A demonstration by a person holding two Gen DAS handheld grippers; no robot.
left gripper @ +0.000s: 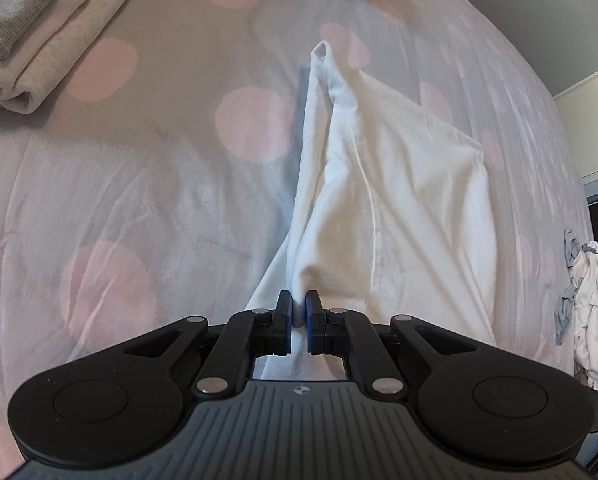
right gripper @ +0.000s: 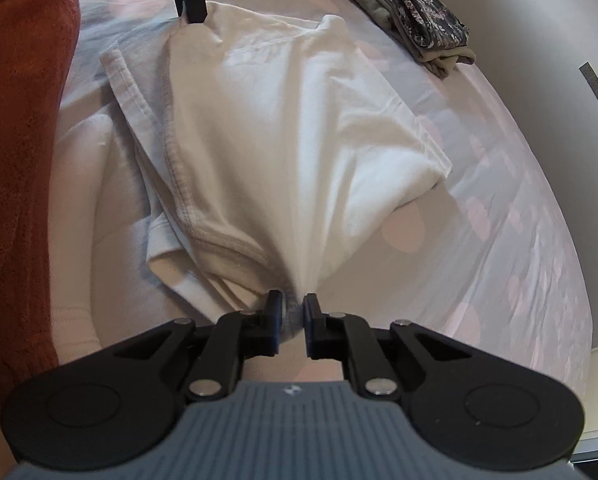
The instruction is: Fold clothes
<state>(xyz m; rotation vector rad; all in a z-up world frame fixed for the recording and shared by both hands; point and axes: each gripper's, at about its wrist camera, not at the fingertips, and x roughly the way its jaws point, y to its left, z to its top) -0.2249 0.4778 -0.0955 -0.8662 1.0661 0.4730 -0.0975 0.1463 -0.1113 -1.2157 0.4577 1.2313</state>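
A white garment (left gripper: 383, 184) lies partly folded on the bed with its near edge lifted. My left gripper (left gripper: 298, 307) is shut on a bunched corner of it. In the right wrist view the same white garment (right gripper: 283, 128) stretches away from me, with its seam and hem showing on the left. My right gripper (right gripper: 291, 307) is shut on its near corner. The left gripper (right gripper: 190, 10) shows at the top of that view, pinching the far corner. The cloth hangs taut between the two grippers.
The bed has a pale cover with pink dots (left gripper: 139, 184). Folded grey and cream clothes (left gripper: 39, 32) are stacked at far left. A folded floral and olive pile (right gripper: 415, 12) lies at the back. Loose laundry (left gripper: 591, 312) sits at the right. An orange sleeve (right gripper: 19, 160) fills the left.
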